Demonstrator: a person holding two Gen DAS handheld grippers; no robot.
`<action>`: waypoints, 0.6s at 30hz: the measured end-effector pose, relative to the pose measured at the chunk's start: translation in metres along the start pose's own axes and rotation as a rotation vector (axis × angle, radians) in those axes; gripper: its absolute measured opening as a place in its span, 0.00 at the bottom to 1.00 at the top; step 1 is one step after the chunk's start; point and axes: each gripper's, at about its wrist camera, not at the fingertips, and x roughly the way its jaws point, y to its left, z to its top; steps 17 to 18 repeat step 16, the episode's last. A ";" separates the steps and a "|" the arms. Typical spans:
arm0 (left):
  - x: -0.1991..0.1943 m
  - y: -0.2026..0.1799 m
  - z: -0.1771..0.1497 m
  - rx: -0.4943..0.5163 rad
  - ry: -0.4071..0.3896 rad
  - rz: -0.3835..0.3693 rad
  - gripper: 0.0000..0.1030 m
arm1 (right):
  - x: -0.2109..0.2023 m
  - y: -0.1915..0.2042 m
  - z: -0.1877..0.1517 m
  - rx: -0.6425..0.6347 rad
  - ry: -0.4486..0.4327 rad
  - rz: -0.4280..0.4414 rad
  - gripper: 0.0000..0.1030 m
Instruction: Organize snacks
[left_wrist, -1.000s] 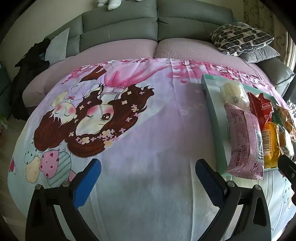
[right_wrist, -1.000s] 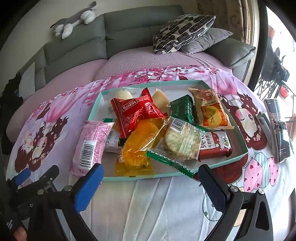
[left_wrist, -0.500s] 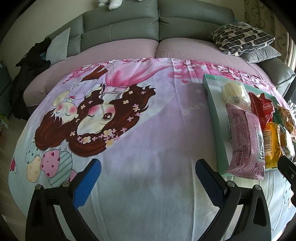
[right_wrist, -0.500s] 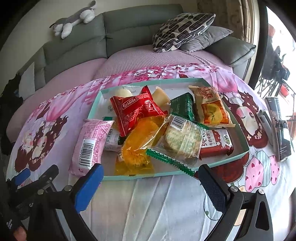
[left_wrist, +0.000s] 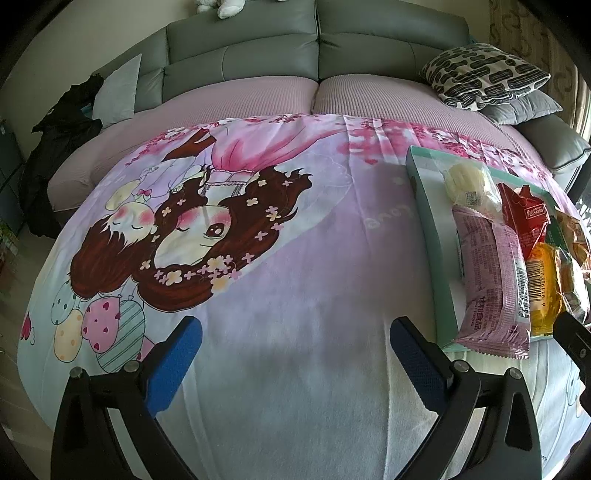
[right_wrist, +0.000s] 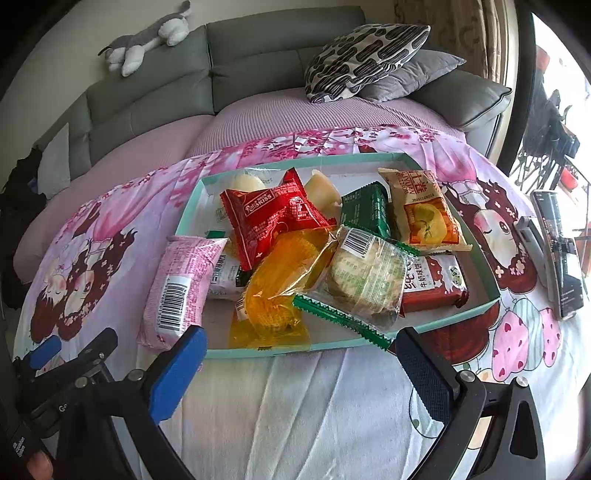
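Note:
A teal tray (right_wrist: 484, 273) on the cartoon-print cloth holds several snack packs: a red pack (right_wrist: 273, 218), an orange pack (right_wrist: 280, 288), a clear cracker pack (right_wrist: 365, 280), a green pack (right_wrist: 365, 210) and a tan pack (right_wrist: 424, 210). A pink pack (right_wrist: 181, 284) hangs over the tray's left rim. My right gripper (right_wrist: 299, 373) is open and empty just in front of the tray. My left gripper (left_wrist: 295, 362) is open and empty over bare cloth, left of the tray (left_wrist: 424, 206) and the pink pack (left_wrist: 491, 288).
A phone on a stand (right_wrist: 557, 251) lies right of the tray. A grey sofa (left_wrist: 317, 40) with patterned cushions (right_wrist: 365, 55) stands behind the table. A plush toy (right_wrist: 147, 40) lies on the sofa back. Dark clothing (left_wrist: 62, 125) is at far left.
Both grippers have crept slightly forward toward the tray. Nothing was taken hold of or moved.

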 end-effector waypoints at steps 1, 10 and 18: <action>0.000 0.000 0.000 0.000 0.001 -0.001 0.99 | 0.000 0.000 0.000 0.001 0.001 0.000 1.00; 0.003 0.001 -0.001 -0.009 0.011 0.012 0.99 | 0.001 0.000 0.000 0.002 0.003 0.001 1.00; 0.001 0.003 -0.001 -0.026 0.005 0.021 0.99 | 0.002 0.000 -0.001 0.003 0.005 0.002 1.00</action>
